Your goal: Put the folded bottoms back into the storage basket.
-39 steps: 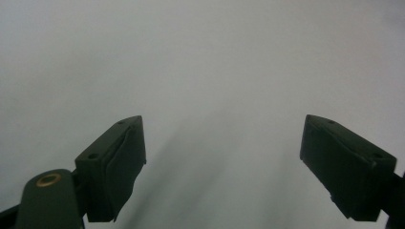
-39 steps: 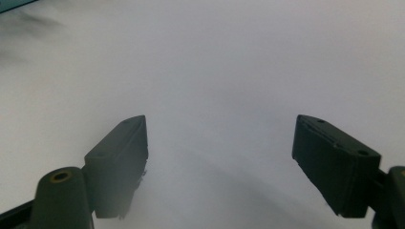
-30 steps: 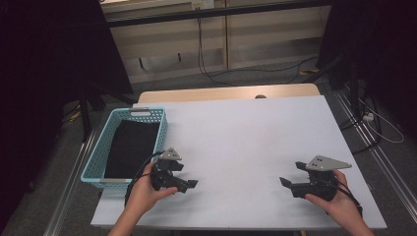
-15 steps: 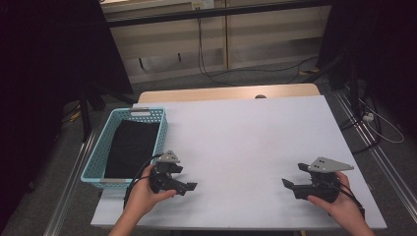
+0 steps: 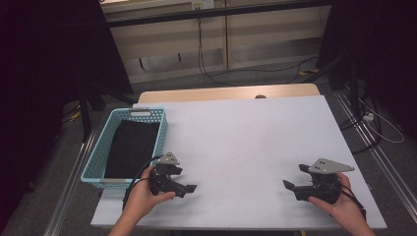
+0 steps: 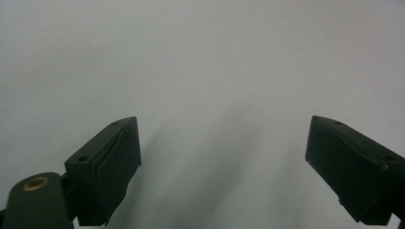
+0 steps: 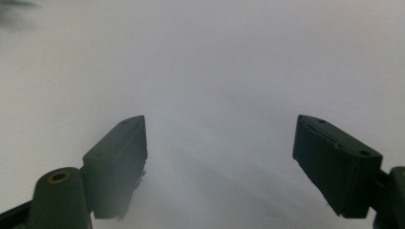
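Note:
A white table (image 5: 246, 132) lies in front of me, and both hand-held grippers rest low over its near edge. My left gripper (image 5: 190, 188) sits at the near left, just right of the basket, and points right along the tabletop. In the left gripper view its jaws (image 6: 224, 157) stand wide apart over bare white surface, nothing between them; they have just been opening a little further. My right gripper (image 5: 289, 186) is at the near right and points left. Its jaws (image 7: 219, 157) are also spread wide with only table between them.
A light blue plastic basket (image 5: 93, 160) stands at the table's left edge with a black cloth (image 5: 132, 147) lying flat inside. Behind the table are a wooden strip (image 5: 226, 92), cables on the floor and dark stands on both sides.

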{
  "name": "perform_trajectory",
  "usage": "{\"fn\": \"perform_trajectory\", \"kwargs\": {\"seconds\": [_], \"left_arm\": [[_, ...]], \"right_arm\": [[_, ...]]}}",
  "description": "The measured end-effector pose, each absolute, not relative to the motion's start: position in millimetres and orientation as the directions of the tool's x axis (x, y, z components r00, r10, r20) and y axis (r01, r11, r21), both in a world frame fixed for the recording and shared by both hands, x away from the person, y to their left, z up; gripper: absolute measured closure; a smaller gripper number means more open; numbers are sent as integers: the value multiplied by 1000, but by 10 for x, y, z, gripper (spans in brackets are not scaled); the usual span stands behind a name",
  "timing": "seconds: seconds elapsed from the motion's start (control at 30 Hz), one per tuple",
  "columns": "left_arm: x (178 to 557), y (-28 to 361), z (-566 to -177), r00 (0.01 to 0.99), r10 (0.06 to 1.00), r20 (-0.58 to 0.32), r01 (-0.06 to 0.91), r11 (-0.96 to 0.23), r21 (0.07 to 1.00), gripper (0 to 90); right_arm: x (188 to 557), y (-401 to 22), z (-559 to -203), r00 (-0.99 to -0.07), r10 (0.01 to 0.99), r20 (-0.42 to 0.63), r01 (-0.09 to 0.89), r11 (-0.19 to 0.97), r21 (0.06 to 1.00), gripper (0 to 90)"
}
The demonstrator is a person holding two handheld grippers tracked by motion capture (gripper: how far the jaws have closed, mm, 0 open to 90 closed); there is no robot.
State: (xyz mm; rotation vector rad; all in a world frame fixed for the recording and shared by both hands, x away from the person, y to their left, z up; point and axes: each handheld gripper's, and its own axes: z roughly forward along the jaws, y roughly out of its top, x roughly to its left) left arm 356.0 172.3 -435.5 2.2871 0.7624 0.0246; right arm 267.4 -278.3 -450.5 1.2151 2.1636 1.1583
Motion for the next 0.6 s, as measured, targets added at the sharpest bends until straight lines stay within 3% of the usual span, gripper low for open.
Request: {"fn": "perform_trajectory", "kwargs": {"seconds": [0.6], "left_arm": [[3505, 1817, -4392, 818, 531, -223, 527, -534, 661, 105]], "right_arm": [[2640, -2834, -4499, -538, 842, 41, 505, 283, 815, 176]]}}
